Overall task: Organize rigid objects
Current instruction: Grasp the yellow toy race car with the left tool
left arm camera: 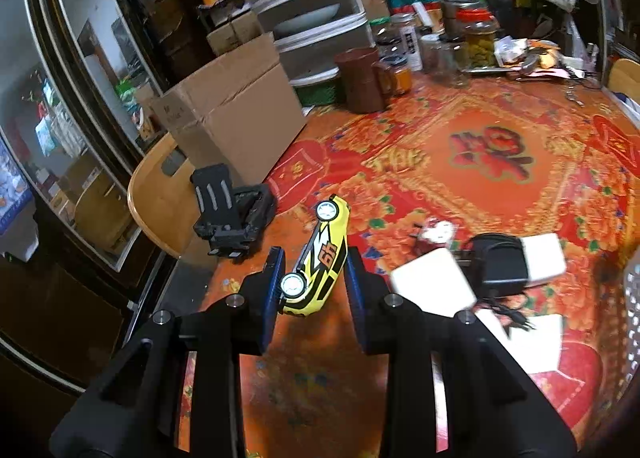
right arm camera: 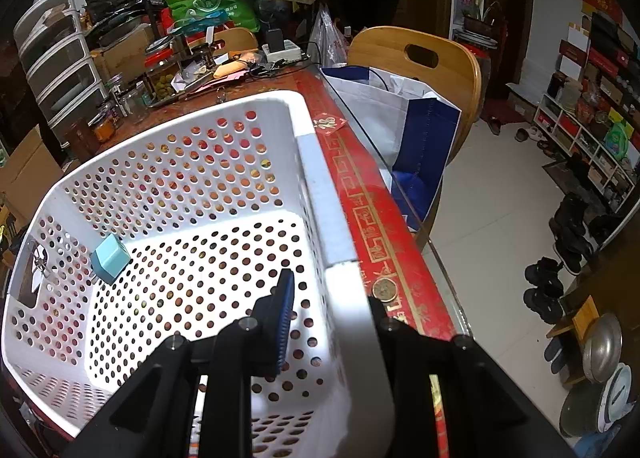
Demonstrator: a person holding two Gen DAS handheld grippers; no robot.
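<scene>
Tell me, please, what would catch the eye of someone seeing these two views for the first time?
First, the yellow toy car, tipped on its side between the fingers of the left gripper above the red patterned tablecloth. Next, the white perforated basket at the table's edge, its rim wall between the fingers of the right gripper. A small light-blue box lies inside it.

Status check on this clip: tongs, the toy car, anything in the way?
Left tongs shut on yellow toy car, lifted and tilted. Right tongs straddle white basket rim; grip unclear. Blue box already in basket. Path looks unobstructed.
</scene>
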